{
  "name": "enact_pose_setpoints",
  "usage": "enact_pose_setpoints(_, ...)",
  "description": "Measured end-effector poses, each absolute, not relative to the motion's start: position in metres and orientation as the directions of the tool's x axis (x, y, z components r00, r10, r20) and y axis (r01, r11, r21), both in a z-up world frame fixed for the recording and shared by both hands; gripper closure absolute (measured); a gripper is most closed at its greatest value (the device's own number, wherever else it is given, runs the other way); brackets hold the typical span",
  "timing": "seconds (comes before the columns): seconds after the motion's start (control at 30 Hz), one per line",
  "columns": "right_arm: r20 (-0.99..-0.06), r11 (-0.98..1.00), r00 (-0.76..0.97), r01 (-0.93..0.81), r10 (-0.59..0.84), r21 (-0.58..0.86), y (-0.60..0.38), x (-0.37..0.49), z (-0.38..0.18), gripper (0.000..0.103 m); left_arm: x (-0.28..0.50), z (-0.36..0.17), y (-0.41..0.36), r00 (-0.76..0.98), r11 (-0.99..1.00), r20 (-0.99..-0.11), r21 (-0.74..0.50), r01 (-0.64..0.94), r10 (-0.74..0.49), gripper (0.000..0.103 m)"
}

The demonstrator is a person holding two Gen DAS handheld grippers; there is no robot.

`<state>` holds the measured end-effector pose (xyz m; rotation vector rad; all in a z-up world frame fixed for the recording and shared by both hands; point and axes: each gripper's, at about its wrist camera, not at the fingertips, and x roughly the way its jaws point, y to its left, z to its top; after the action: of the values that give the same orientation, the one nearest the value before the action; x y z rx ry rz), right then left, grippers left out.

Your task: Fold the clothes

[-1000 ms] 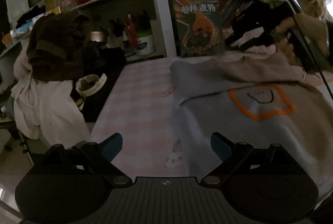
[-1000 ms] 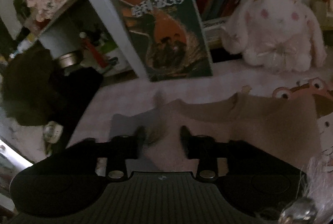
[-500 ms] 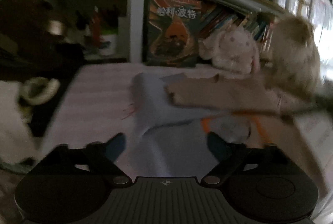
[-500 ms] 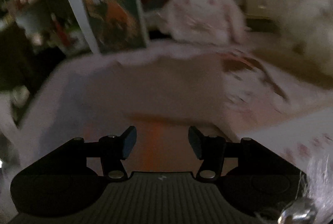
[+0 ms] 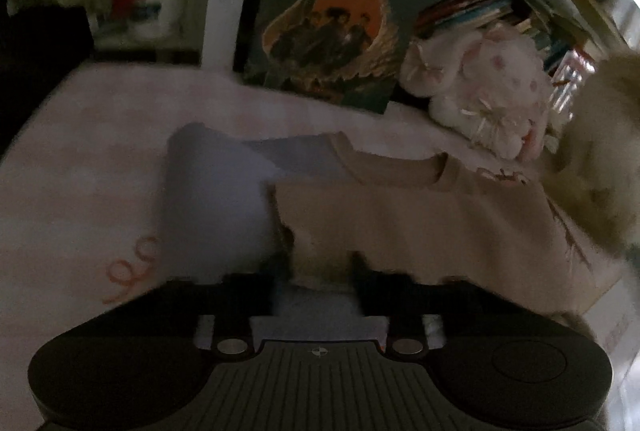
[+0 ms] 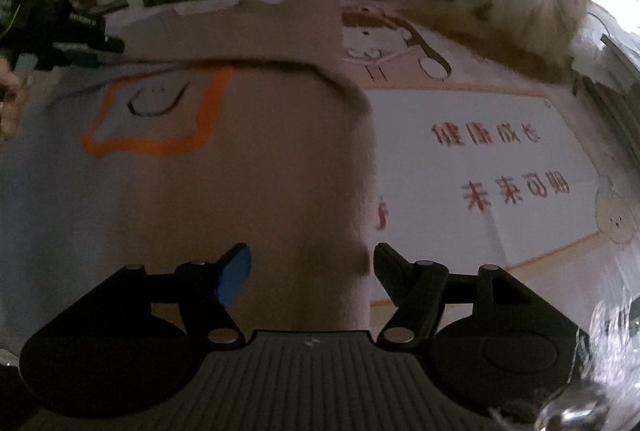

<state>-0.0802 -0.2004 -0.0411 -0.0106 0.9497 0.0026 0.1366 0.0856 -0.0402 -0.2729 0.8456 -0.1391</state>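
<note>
Pinching the beige garment's (image 5: 420,215) near edge, the left gripper (image 5: 320,271) is clamped tight (blurred view); the right gripper (image 6: 312,271) is opening, its jaws clear above that cloth on the pink mat (image 6: 460,159).

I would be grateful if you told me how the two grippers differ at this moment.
The left gripper has its jaws closed, with the edge of the beige fabric bunched between them; the right gripper has its jaws apart and opening, pads clear of the cloth. The left gripper sits at the fabric's folded edge beside the light blue garment; the right gripper hovers over the beige strip lying across that garment. Both point down at the clothes.
</note>
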Motion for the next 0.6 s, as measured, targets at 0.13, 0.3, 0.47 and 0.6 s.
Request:
enact_pose_setpoints(0.13,-0.824,0.999,0.566,0.031,0.003,0.025,-0.207,-0.081,-0.043,0.037,0.116,-0.021,0.09,0.75,0.954,-0.62,-0.296,0.048,-0.23,0.1)
enact_pose_setpoints(0.3,-0.828,0.997,0.56,0.059,0.012,0.054,-0.211,-0.081,-0.045,0.037,0.1,-0.02,0.093,0.755,0.977,-0.63,-0.2,0.068,-0.182,0.1)
enact_pose_setpoints(0.47,-0.83,0.997,0.557,0.05,0.014,0.05,-0.211,-0.079,-0.045,0.036,0.106,-0.038,0.099,0.696,0.975,-0.689,-0.211,0.071,-0.2,0.094)
enact_pose_setpoints(0.6,-0.831,0.998,0.556,0.046,0.013,0.047,-0.211,-0.078,-0.045,0.036,0.084,-0.024,0.11,0.72,0.968,-0.656,-0.236,0.088,-0.226,0.079)
